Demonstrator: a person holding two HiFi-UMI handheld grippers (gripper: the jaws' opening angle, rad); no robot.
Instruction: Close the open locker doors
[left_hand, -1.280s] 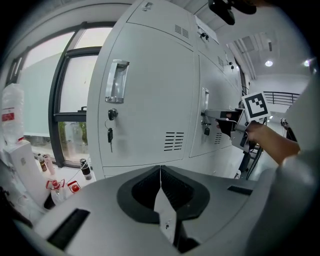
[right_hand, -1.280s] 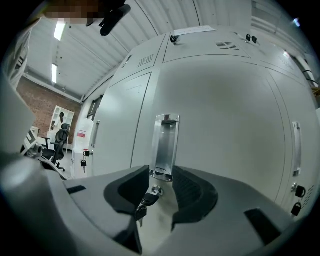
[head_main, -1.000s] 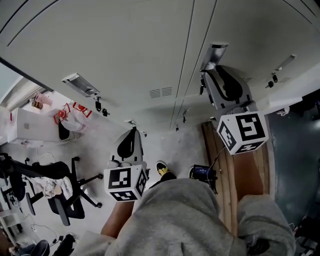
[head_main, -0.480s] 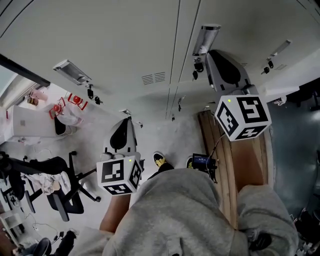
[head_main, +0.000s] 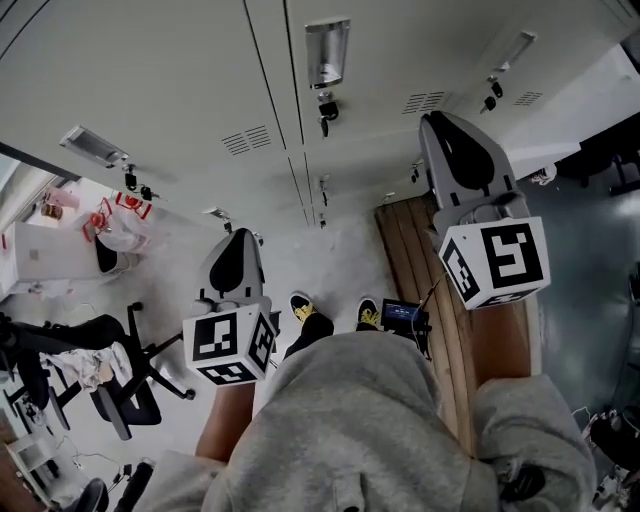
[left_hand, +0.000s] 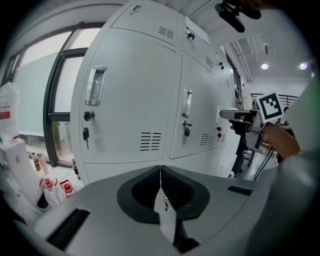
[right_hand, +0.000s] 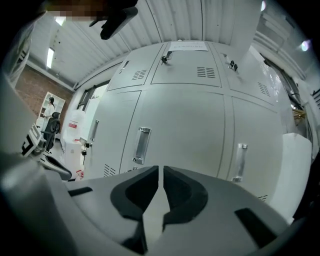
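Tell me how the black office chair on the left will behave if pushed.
The office chair stands on a splayed star base, so it would probably roll rather than tip. The cloth draped over it looks loose and may slide off.

Matt painted metal, bright chrome, grained wood, soft cloth.
The pale grey sheet-metal locker doors (head_main: 180, 90) looked smooth and matt; one recessed silver handle (head_main: 327, 52) shone glossy; the brown plank bench (head_main: 408, 262) showed wood grain; the grey fleece sweatshirt (head_main: 350, 420) looked soft.
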